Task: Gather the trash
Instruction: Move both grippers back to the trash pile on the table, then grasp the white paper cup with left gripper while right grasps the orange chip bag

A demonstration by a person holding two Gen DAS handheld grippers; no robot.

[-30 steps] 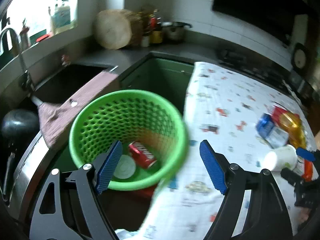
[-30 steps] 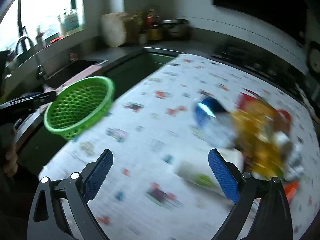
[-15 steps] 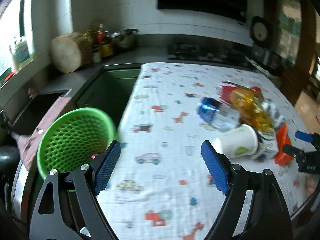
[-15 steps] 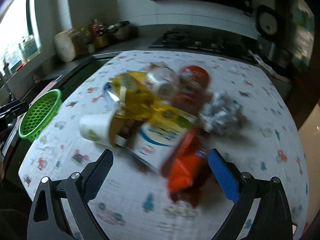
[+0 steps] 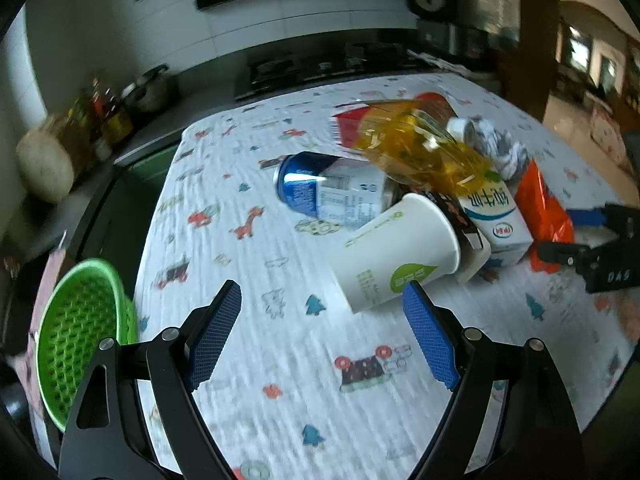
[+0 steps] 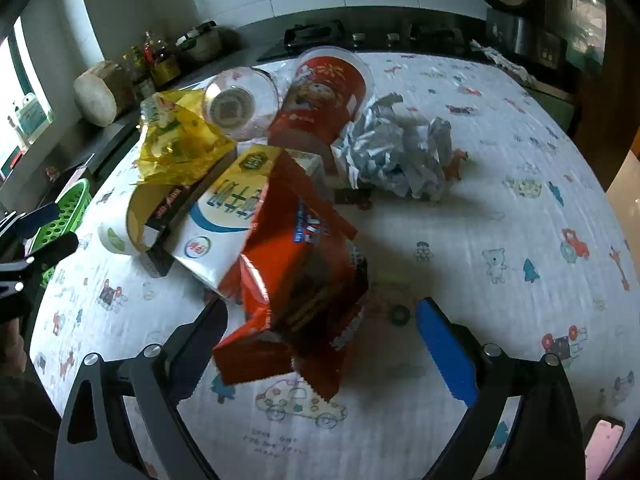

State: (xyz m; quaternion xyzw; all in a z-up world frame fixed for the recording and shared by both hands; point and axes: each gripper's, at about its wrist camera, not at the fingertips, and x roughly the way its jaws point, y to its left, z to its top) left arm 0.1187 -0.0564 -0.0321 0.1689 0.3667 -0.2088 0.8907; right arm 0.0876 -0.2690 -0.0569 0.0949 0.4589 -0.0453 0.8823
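A heap of trash lies on the patterned tablecloth (image 5: 248, 320). In the left wrist view a white paper cup (image 5: 396, 256) lies on its side just beyond my open left gripper (image 5: 322, 320), with a blue can (image 5: 332, 192), a yellow wrapper (image 5: 416, 152) and a milk carton (image 5: 496, 216) behind it. In the right wrist view an orange-red snack bag (image 6: 296, 280) lies between the spread fingers of my open right gripper (image 6: 320, 332), untouched by the pads. Behind it lie the milk carton (image 6: 224, 224), a red cup (image 6: 324, 100), a clear cup (image 6: 240, 104) and crumpled paper (image 6: 400, 156).
A green perforated basket (image 5: 80, 336) hangs at the table's left edge; it is also seen as the green basket (image 6: 68, 208) in the right wrist view. The kitchen counter with a stove (image 5: 312, 68), jars and a pot runs behind the table. Bare cloth spreads right of the heap.
Both grippers swung right from the basket to the trash heap and came closer. The paper cup now sits just ahead of the left fingers, the orange bag between the right ones.
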